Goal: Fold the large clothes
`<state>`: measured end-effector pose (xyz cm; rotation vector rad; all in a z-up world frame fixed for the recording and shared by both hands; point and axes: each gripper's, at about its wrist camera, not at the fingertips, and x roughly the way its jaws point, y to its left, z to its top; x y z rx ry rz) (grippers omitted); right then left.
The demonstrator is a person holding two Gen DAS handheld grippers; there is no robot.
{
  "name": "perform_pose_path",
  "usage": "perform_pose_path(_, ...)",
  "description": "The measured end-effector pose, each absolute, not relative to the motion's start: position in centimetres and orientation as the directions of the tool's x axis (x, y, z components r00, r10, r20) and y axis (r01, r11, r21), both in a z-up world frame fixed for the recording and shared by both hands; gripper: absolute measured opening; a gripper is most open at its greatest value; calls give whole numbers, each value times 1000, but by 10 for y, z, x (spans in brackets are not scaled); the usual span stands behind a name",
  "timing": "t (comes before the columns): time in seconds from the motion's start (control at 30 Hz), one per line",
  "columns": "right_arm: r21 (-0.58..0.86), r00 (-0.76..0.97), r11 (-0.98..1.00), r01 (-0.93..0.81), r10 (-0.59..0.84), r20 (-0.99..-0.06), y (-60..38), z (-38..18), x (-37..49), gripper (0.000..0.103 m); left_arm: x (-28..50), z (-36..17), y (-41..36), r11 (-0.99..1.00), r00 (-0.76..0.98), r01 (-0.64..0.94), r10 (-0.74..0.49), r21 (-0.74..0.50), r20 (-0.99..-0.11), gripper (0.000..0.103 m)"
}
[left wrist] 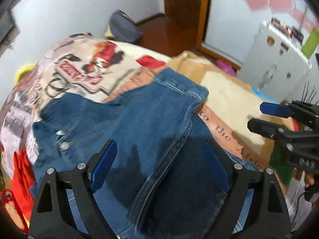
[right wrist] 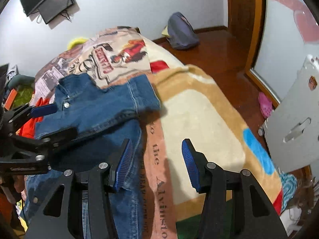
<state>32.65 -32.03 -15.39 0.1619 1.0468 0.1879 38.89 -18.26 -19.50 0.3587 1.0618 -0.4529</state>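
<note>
The blue denim garment (left wrist: 127, 119), partly folded, is spread across the frame's centre on the patterned blanket (left wrist: 229, 99). The left gripper (left wrist: 159, 159) hangs directly over it, jaws wide and empty; the right gripper (right wrist: 157, 159), part-open and empty, is seen off its edge.

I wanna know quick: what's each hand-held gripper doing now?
Left hand-held gripper: open, holding nothing, over the jeans.
Right hand-held gripper: open, holding nothing.
</note>
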Motion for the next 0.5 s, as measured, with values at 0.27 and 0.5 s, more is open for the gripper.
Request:
perform_pose_path(0.27,230,426,968,-104,252,-869,-317,-177,329,48,418,-233,-194,861,370,505,-154,59,-916,38)
perform_pose_path(0.5,234,422,966,-110,258,-869,-314,-176,329,48,414,-196,-170,874,428,485,-250,-13,-868,4)
